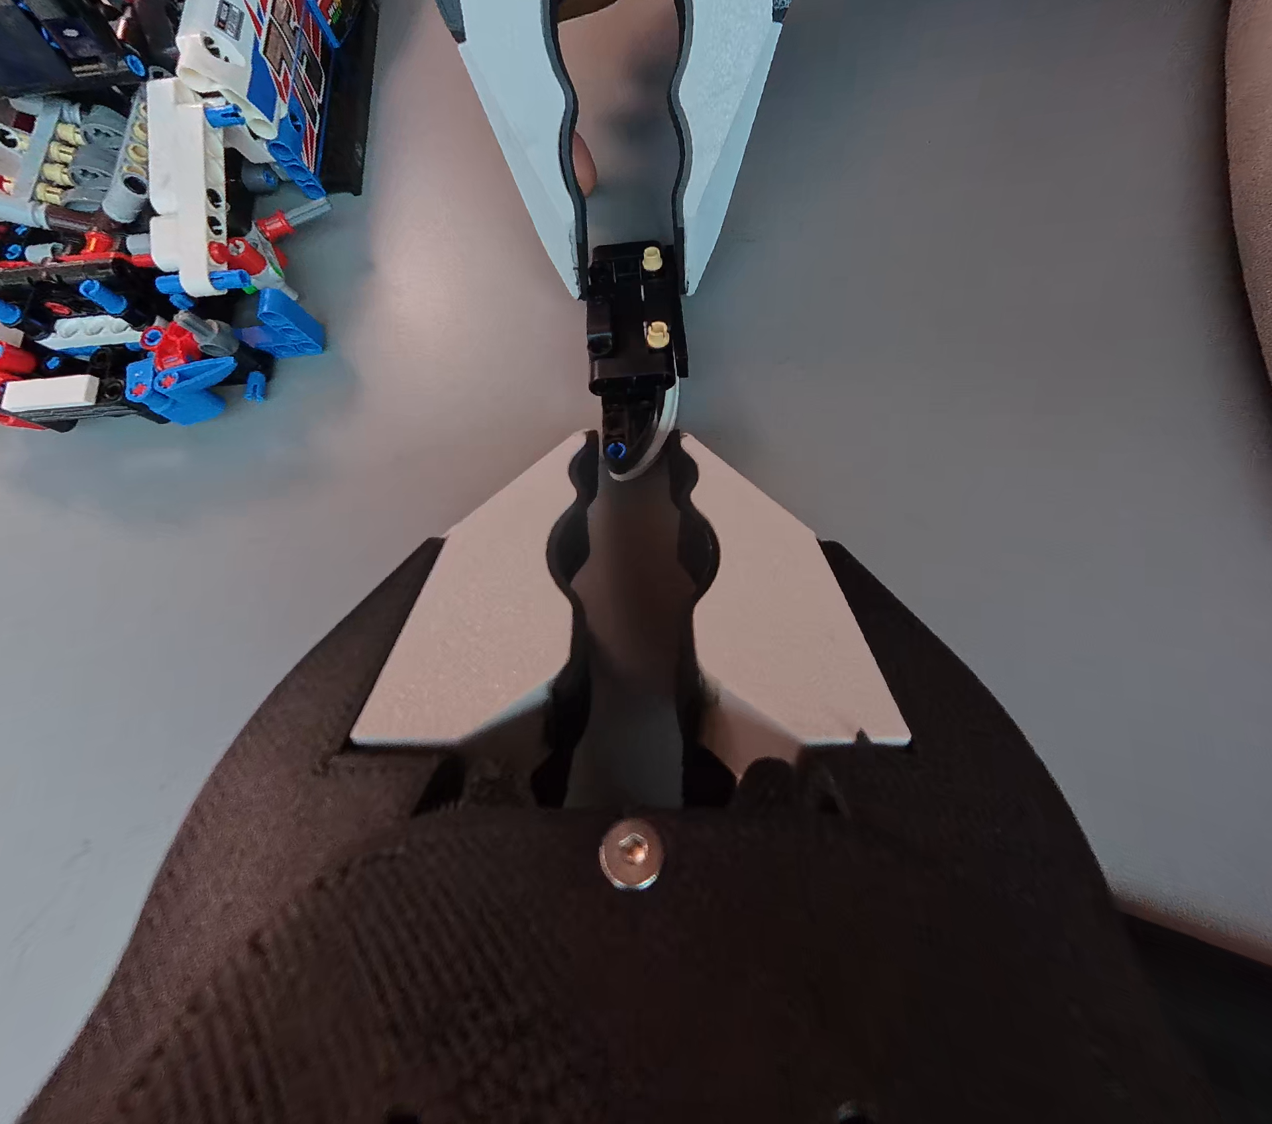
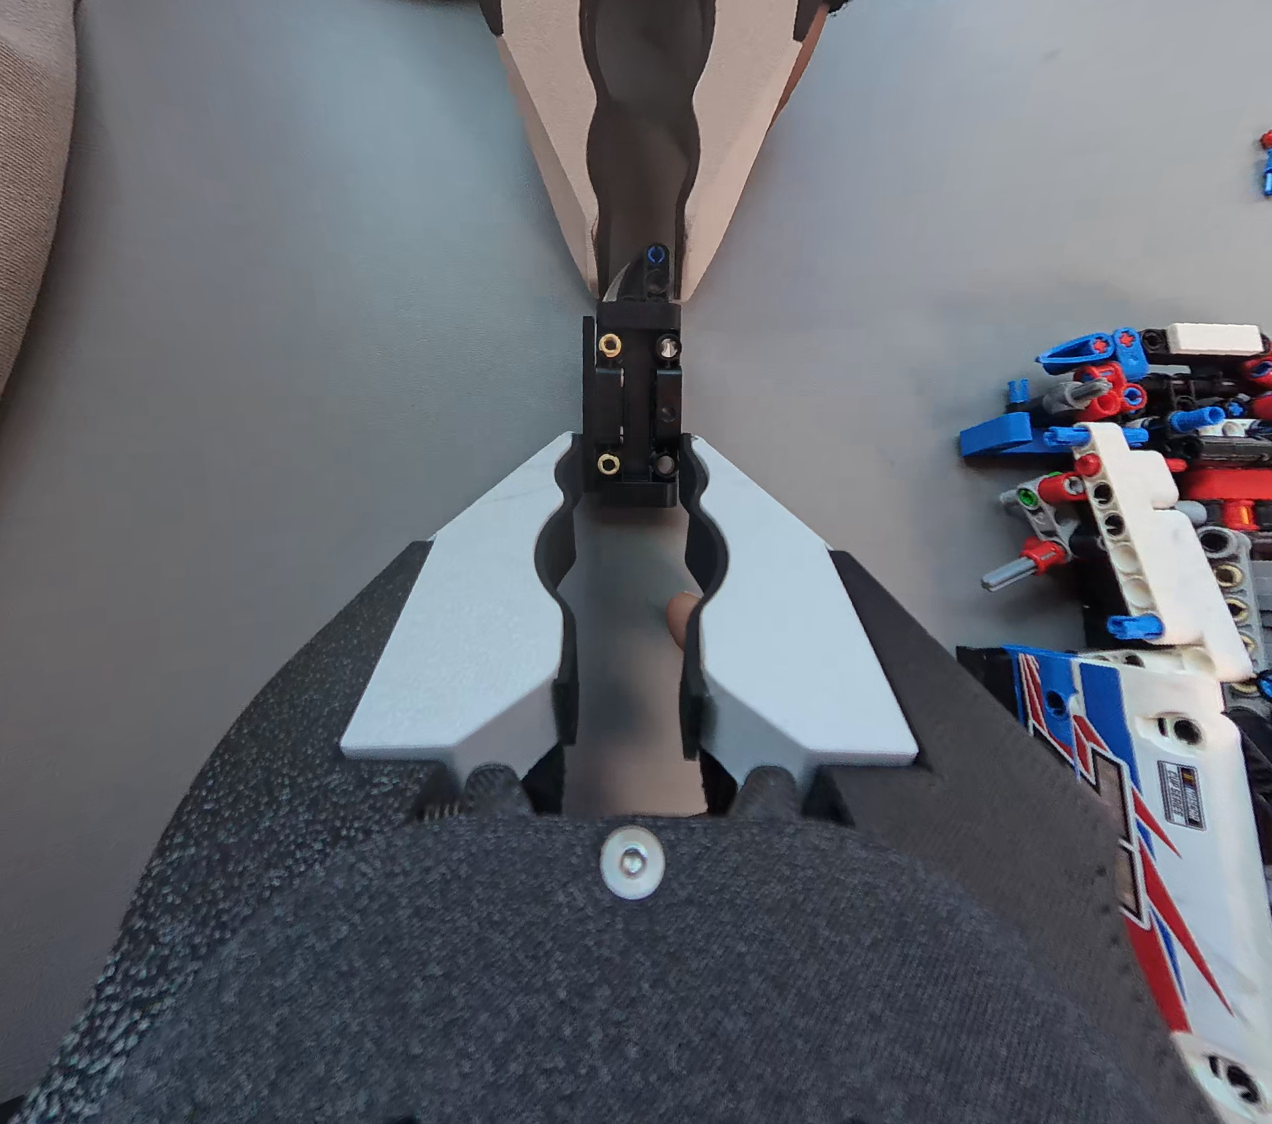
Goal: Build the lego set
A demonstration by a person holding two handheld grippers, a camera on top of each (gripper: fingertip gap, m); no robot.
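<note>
Between the two opposed grippers, left wrist view: the black lego sub-assembly (image 1: 634, 334) hangs above the grey table (image 1: 963, 334). The right gripper (image 1: 630, 272), entering from above the sub-assembly, pinches its upper block, which carries two tan pins. The left gripper (image 1: 633, 444) meets its lower end, where a curved black-and-white piece with a blue pin sits between the fingertips; whether these actually clamp it is uncertain, since the tips hide the contact. Left of the sub-assembly, well apart, lies the partly built red, white and blue lego car (image 1: 172, 162).

Right wrist view: the right gripper (image 2: 630, 451) grips the sub-assembly (image 2: 633, 410) at its near end; the left gripper (image 2: 637, 286) closes around the far, curved piece. The car (image 2: 1156, 575) lies to the right of the sub-assembly, a brown cushion (image 2: 34, 127) far left.
</note>
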